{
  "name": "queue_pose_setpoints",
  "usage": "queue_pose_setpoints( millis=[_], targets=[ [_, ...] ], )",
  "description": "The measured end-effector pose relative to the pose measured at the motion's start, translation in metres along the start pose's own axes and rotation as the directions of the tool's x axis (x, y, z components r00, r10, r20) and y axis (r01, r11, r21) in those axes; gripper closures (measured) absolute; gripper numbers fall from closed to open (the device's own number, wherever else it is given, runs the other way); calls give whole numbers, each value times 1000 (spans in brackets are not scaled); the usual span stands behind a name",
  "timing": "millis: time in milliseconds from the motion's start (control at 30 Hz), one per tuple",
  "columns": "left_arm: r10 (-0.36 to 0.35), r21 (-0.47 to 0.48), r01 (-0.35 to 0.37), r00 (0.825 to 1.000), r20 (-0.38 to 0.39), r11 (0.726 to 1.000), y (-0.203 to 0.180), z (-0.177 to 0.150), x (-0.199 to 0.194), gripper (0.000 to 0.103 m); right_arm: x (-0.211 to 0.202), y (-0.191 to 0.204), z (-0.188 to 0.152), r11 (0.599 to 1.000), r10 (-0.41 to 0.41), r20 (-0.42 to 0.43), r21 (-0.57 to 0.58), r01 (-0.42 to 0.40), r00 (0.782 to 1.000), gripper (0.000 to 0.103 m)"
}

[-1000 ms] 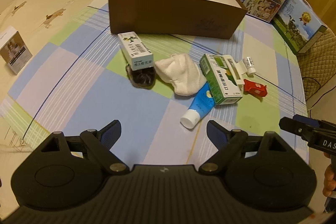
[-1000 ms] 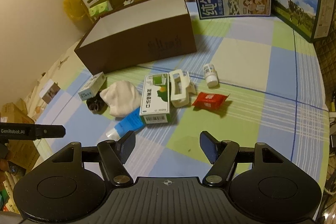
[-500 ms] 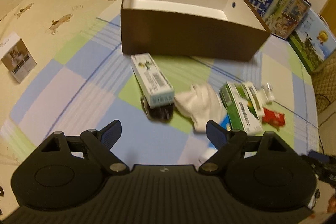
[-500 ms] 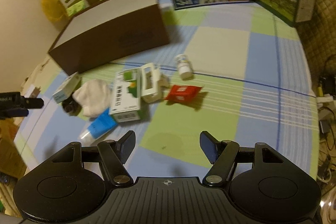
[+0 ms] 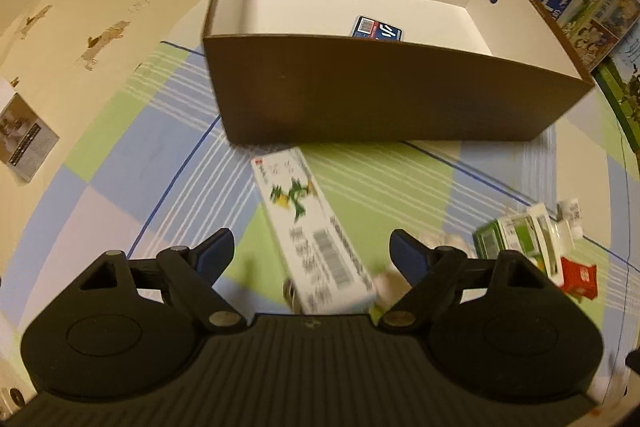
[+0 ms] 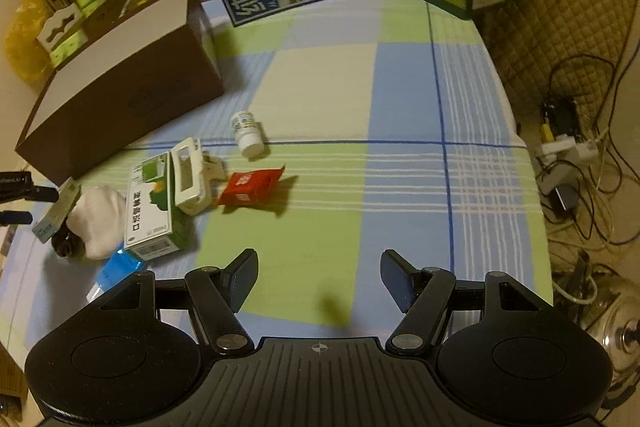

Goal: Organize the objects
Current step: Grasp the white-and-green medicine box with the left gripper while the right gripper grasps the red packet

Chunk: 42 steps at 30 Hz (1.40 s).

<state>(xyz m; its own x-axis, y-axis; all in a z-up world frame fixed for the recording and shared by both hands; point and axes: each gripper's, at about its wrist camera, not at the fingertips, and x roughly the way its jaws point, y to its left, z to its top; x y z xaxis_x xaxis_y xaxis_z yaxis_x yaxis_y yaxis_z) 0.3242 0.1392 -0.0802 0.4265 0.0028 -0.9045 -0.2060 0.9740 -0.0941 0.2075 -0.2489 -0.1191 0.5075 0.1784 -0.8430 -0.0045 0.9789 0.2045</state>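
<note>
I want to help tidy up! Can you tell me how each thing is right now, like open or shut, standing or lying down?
Brown box: open on top, one small packet inside.
Long white carton: lying flat, between the left gripper's fingers, not gripped.
Left gripper: open.
Right gripper: open, empty.
White bottle: lying down, cap on.
Red packet: lying flat, sealed.
Green box: lying, closed.
White cloth: crumpled.

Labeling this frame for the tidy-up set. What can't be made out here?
- Blue packet inside the brown box, left wrist view: lower part hidden by the near wall.
- Long white carton, left wrist view: print motion-blurred; near end hidden behind the left gripper.
- Dark object, right wrist view: mostly under the white cloth.
- Blue tube, right wrist view: partly hidden by the right gripper body.
</note>
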Motion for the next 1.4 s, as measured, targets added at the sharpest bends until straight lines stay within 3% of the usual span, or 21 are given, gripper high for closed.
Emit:
queue_pose_setpoints(
  millis=[67, 167, 267, 333, 500, 800, 1100, 1400],
  targets=[
    [7, 2, -7, 1000, -16, 1000, 1, 5, 9, 21, 1, 0, -1, 1000, -8, -7, 10, 8, 1000, 38],
    [-2, 3, 2, 999, -43, 1000, 3, 10, 22, 30, 4, 0, -2, 1000, -18, -16, 22, 18, 1000, 38],
    [-12, 4, 12, 999, -50, 1000, 5, 12, 27, 42, 7, 1, -1, 999, -23, -21, 28, 23, 1000, 38],
    [-28, 8, 28, 999, -47, 1000, 7, 13, 26, 58, 10, 2, 0, 999, -25, -23, 27, 25, 999, 38],
    [-42, 22, 42, 999, -29, 999, 16, 11, 18, 70, 20, 11, 8, 1000, -10, -25, -16, 10, 1000, 38],
    [-19, -10, 19, 1000, 0, 1000, 46, -18, -3, 70, 45, 39, 23, 983, 67, 1, -172, -66, 998, 38],
    [13, -75, -14, 1000, -19, 997, 76, -54, -7, 70, 85, 60, 48, 891, 168, 10, -430, -147, 986, 38],
    [3, -100, -6, 1000, -22, 995, 82, -69, -11, 70, 124, 49, 61, 882, 262, -119, -373, -288, 958, 38]
  ],
)
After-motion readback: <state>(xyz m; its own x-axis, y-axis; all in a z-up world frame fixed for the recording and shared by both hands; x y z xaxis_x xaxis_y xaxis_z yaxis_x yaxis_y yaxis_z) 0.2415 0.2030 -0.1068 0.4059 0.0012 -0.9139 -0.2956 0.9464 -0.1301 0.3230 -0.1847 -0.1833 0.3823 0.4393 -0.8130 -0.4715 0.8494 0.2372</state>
